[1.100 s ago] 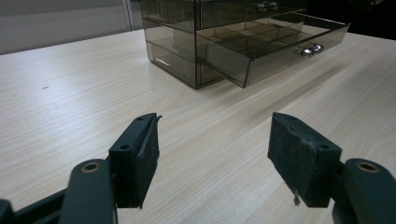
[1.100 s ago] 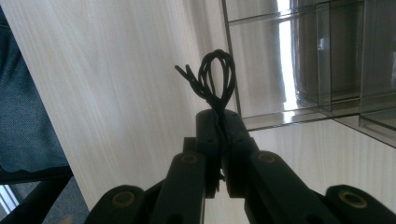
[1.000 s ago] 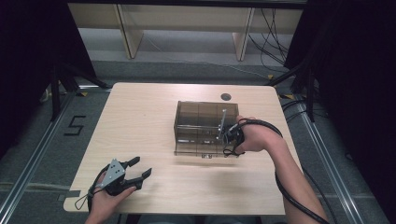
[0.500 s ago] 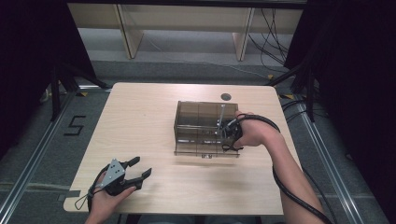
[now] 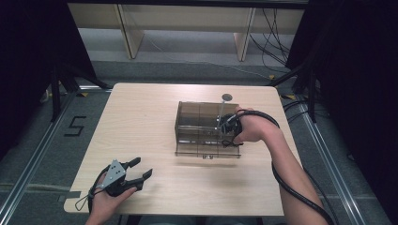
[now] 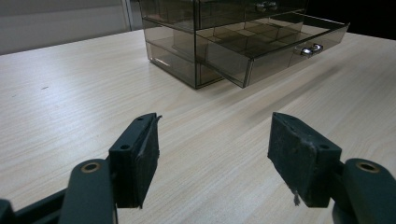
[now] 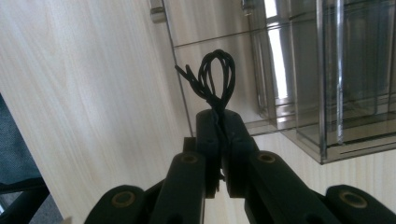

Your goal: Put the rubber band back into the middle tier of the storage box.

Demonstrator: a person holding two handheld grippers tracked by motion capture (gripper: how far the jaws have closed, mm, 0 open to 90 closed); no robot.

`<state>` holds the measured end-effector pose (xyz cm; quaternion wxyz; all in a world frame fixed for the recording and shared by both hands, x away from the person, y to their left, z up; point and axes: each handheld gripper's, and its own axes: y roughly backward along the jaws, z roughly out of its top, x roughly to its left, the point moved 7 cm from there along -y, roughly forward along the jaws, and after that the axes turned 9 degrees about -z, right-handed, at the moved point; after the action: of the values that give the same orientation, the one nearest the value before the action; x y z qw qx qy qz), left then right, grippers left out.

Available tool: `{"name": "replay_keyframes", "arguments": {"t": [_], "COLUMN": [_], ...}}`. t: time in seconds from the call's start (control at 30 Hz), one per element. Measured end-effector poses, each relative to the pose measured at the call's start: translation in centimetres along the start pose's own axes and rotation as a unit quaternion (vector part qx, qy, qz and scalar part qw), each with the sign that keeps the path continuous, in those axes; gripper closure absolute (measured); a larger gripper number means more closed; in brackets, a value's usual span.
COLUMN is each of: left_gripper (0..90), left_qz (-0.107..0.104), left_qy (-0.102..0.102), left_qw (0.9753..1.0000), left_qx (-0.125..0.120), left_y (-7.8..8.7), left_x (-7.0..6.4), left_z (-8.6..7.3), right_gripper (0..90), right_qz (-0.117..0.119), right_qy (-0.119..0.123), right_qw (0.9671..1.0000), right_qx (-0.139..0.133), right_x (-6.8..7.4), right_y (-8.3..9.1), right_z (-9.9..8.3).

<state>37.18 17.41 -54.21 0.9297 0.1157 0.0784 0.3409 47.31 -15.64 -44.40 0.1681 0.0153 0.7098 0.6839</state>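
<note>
At the near left corner of the counter [image 5: 141, 122], the left gripper [image 5: 139, 174] rests in the person's hand with its jaws spread wide and nothing between them — in the left gripper view the two black pads [image 6: 140, 156] stand well apart over bare wood. That view looks across the light wooden top toward the drawer box [image 6: 201, 32], a smoky see-through organiser, whose lower drawer [image 6: 280, 39] is pulled out some way, its small metal knob [image 6: 310, 49] catching the light.

Moving right in the high view, the drawer box [image 5: 206, 126] sits right of the counter's middle, well apart from the left gripper. A thin upright rod [image 5: 219, 112] rises near its right side, and a small dark round disc [image 5: 226, 97] lies on the counter just behind it.

At the box's right end is the right gripper [image 5: 228, 125], held in the person's hand — its cable loops back along the forearm. In the right gripper view its jaws are pressed together on a black looped cord [image 7: 215, 79], pinching it at the base so that the loops and frayed ends stick out beyond the tips. The cord hangs over the open drawer [image 7: 224, 70], with the box's clear walls to the right.
</note>
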Motion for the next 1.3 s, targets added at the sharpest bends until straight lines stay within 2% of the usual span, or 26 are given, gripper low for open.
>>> {"name": "replay_keyframes", "arguments": {"t": [0.13, 0.17, 0.27, 0.3, 0.4, 0.6, 0.63, 0.67, 0.7, 0.77, 0.8, 0.87, 1.03, 1.07, 1.1, 1.17, 1.3], "left_gripper": [33.1, 33.1, 33.2, 33.1, 33.1, 33.1, 33.2, 33.1, 33.1, 33.2, 33.1, 33.2, 33.1, 33.2, 33.2, 33.1, 33.1], "left_qz": [0.0, 0.0, 0.0, 0.0, -0.001, -0.001, -0.001, -0.001, -0.001, -0.001, -0.001, -0.001, -0.001, -0.001, -0.001, -0.001, -0.001], "left_qy": [0.0, 0.0, 0.0, 0.0, -0.001, 0.0, 0.0, 0.0, -0.001, -0.001, 0.0, 0.0, 0.0, 0.0, 0.0, 0.0, 0.0], "left_qw": [1.0, 1.0, 1.0, 1.0, 1.0, 1.0, 1.0, 1.0, 1.0, 1.0, 1.0, 1.0, 1.0, 1.0, 1.0, 1.0, 1.0], "left_qx": [-0.001, 0.0, 0.0, 0.0, 0.0, 0.001, 0.001, 0.0, 0.001, 0.001, 0.001, 0.001, 0.0, 0.001, 0.0, 0.001, 0.0], "left_y": [0.0, 0.0, 0.0, 0.0, 0.0, 0.0, 0.0, 0.0, 0.0, 0.0, 0.0, 0.0, 0.0, 0.0, 0.0, 0.0, 0.0], "left_x": [0.0, 0.0, 0.0, 0.0, 0.0, 0.0, 0.0, 0.0, 0.0, 0.0, 0.0, 0.0, 0.0, 0.0, 0.0, 0.0, 0.0], "left_z": [0.0, 0.0, 0.0, 0.0, 0.0, 0.0, 0.0, 0.0, 0.0, 0.0, 0.0, 0.0, 0.0, 0.0, 0.0, 0.0, 0.0], "right_gripper": [87.6, 87.5, 87.5, 87.5, 87.5, 87.5, 87.5, 87.5, 87.5, 87.5, 87.5, 87.5, 87.5, 87.5, 87.5, 87.5, 87.4], "right_qz": [-0.001, 0.0, 0.0, -0.001, 0.0, -0.003, -0.007, -0.002, -0.005, -0.006, -0.003, -0.007, -0.004, -0.004, -0.002, -0.004, 0.002], "right_qy": [0.009, 0.0, 0.005, -0.008, 0.003, -0.007, 0.005, -0.005, 0.002, -0.001, -0.012, 0.003, -0.01, 0.002, -0.006, 0.002, -0.006], "right_qw": [0.9999, 1.0, 1.0, 1.0, 1.0, 0.9999, 0.9999, 1.0, 0.9999, 0.9999, 0.9999, 0.9999, 0.9999, 1.0, 1.0, 1.0, 1.0], "right_qx": [-0.009, -0.005, -0.007, -0.001, -0.007, -0.007, -0.011, -0.007, -0.012, -0.01, -0.01, -0.01, -0.002, -0.008, -0.007, -0.008, -0.005], "right_x": [-0.4, -0.3, -0.5, -0.5, -0.7, -0.8, -1.0, -0.8, -1.0, -1.0, -0.9, -1.1, -0.9, -1.1, -0.9, -1.0, -0.9], "right_y": [-0.3, -0.3, -0.5, -0.5, -0.7, -0.8, -0.8, -0.7, -0.9, -0.9, -0.9, -1.0, -1.2, -1.4, -1.4, -1.6, -1.8], "right_z": [0.3, 0.2, 0.3, 0.3, 0.3, 0.4, 0.5, 0.6, 0.6, 0.6, 0.6, 0.7, 0.7, 0.8, 0.8, 0.8, 0.8]}}
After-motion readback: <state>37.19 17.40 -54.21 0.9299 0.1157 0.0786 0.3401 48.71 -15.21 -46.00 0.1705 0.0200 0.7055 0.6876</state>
